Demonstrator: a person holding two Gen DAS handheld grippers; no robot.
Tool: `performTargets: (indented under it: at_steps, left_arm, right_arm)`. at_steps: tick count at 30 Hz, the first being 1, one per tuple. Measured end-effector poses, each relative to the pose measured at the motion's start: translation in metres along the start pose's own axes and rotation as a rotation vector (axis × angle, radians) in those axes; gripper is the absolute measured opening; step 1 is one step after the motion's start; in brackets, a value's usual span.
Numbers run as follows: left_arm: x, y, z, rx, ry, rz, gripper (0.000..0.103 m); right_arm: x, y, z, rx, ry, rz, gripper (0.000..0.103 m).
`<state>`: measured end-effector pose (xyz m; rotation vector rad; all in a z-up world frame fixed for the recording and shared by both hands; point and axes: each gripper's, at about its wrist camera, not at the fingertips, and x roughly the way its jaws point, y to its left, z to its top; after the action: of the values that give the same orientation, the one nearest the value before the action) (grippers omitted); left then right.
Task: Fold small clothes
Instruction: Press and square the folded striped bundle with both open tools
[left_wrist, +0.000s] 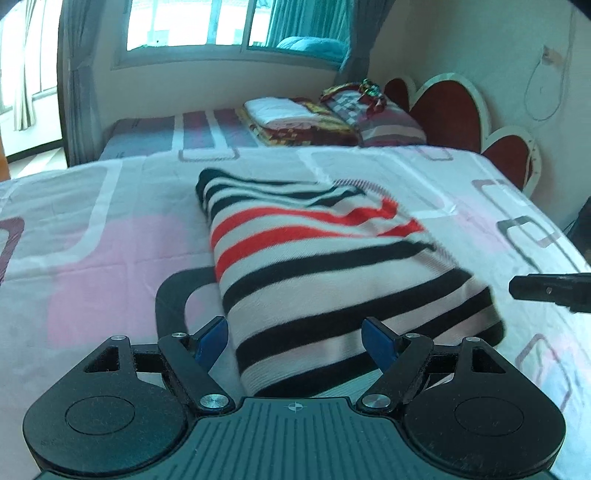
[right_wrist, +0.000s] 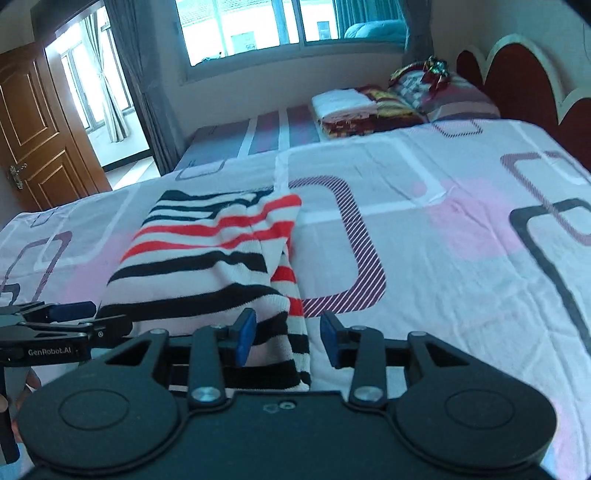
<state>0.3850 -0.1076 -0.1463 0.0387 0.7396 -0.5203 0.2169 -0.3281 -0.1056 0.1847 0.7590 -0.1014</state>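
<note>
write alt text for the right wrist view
A folded striped sweater in black, red and white lies on a bed, its near edge between the blue pads of the open right claw. The left claw pokes in from the left; folded bedding sits by the window.

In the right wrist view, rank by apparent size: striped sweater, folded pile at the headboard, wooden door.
1. striped sweater, though nearness inflates it
2. wooden door, partly cut off
3. folded pile, far off, so its rank is unsure
</note>
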Motion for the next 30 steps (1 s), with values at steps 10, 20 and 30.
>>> performTargets:
  at_steps: [10, 20, 30]
  left_arm:
    - [0.01, 0.001, 0.023, -0.061, -0.025, 0.027, 0.079]
    - [0.071, 0.019, 0.023, -0.183, 0.007, 0.09, 0.097]
    - [0.096, 0.047, 0.044, -0.313, -0.006, 0.04, 0.066]
  right_arm:
    - [0.006, 0.007, 0.011, -0.082, -0.008, 0.031, 0.043]
    - [0.089, -0.001, 0.055, -0.063, 0.034, 0.12, 0.041]
    - [0.15, -0.021, 0.076, 0.099, 0.086, 0.264, 0.024]
